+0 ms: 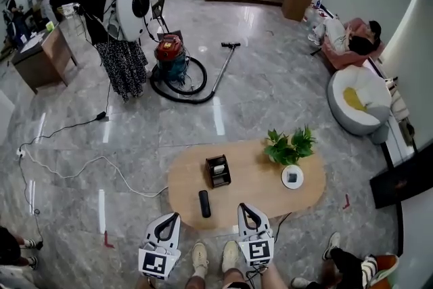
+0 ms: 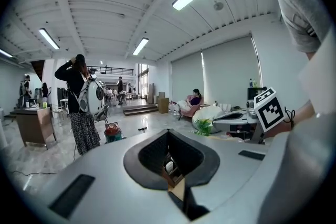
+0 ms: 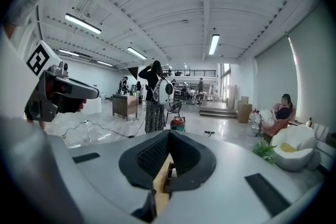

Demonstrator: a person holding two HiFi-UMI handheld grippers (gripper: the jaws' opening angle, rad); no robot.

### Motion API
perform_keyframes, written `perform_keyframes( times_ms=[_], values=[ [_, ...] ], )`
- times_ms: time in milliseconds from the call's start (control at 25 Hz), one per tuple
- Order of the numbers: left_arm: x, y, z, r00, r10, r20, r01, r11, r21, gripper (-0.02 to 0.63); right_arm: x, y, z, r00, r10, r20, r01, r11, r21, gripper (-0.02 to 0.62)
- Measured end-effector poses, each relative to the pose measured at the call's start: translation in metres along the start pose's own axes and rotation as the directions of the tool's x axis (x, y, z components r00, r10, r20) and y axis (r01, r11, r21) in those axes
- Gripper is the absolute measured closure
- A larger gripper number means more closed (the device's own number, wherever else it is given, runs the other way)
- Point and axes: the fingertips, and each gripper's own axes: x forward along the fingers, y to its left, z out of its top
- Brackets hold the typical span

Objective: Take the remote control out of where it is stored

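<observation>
A black remote control [image 1: 204, 204] lies flat on the oval wooden table [image 1: 257, 186], near its front edge. Just behind it stands a small black holder box [image 1: 218, 170] with something white inside. My left gripper [image 1: 170, 216] and right gripper [image 1: 245, 208] hang side by side before the table's front edge, both shut and empty, pointing toward the table. In the left gripper view the shut jaws [image 2: 168, 132] frame the holder box [image 2: 169, 166] through their gap. The right gripper view shows the same past its shut jaws [image 3: 169, 132], with the box [image 3: 169, 173] below.
A potted green plant [image 1: 289, 145] and a round white dish [image 1: 292, 176] sit on the table's right end. Farther off are a red vacuum cleaner [image 1: 172, 61], a standing person with a white backpack [image 1: 115, 10], a white armchair [image 1: 358, 101] and a floor cable [image 1: 81, 162].
</observation>
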Motion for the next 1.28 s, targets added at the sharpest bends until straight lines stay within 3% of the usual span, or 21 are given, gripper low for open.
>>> perform_keyframes(
  times_ms=[160, 320, 720, 1280],
  values=[
    [-0.012, -0.003, 0.007, 1.0, 0.0, 0.007, 0.0, 1.0, -0.023, 0.6, -0.012, 0.009, 0.012, 1.0, -0.002, 0.015, 0.001, 1.0, 0.013, 0.588],
    [-0.02, -0.002, 0.023, 0.999, 0.007, 0.04, -0.007, 1.0, 0.021, 0.601, -0.02, 0.014, 0.021, 0.999, -0.004, 0.04, 0.004, 1.0, 0.011, 0.588],
    [-0.038, 0.0, 0.048, 0.998, 0.015, 0.059, -0.017, 1.0, 0.023, 0.601, -0.042, 0.015, 0.045, 0.998, -0.023, 0.064, 0.023, 1.0, -0.001, 0.588],
    [-0.032, 0.0, 0.052, 0.994, -0.025, 0.108, 0.026, 1.0, -0.007, 0.601, -0.042, 0.021, 0.042, 0.997, -0.027, 0.068, 0.026, 1.0, 0.003, 0.588]
  ],
)
